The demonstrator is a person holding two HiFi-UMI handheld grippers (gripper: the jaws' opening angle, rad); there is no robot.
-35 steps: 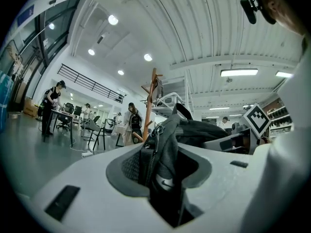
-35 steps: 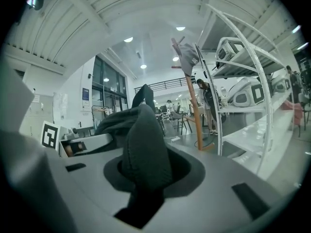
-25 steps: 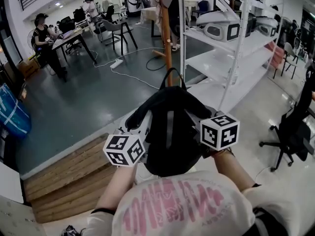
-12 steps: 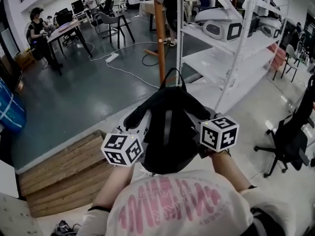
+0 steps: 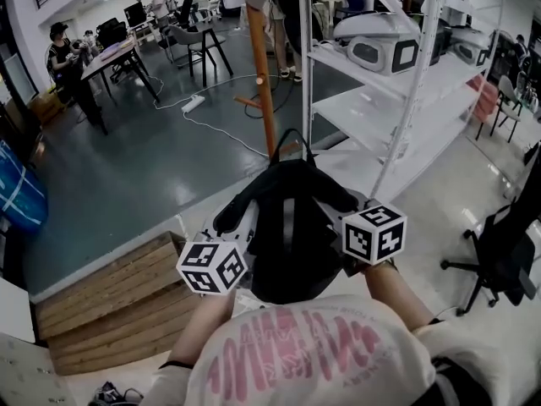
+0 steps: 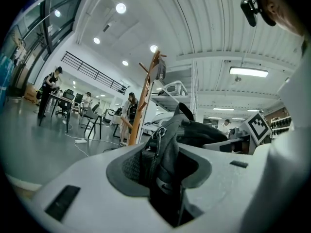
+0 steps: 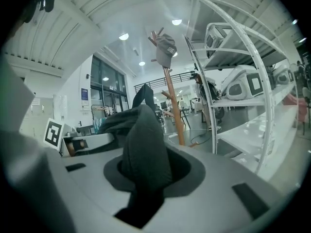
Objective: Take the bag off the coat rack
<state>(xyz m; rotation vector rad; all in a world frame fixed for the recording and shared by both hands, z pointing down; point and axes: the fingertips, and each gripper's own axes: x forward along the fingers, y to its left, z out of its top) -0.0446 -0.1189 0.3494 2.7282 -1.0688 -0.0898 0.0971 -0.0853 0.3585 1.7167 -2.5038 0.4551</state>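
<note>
Now the bag (image 5: 287, 235) is held off the rack (image 5: 260, 83), left gripper (image 6: 163, 178) and right gripper (image 7: 146, 178) squeezed on it so nothing drops.

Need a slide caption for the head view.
Left gripper and right gripper hold the black bag, off the coat rack.

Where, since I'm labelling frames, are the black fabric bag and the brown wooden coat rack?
black fabric bag (image 5: 303, 260): head view, on its dark front panel.
brown wooden coat rack (image 5: 260, 74): head view, on its upright pole.
</note>
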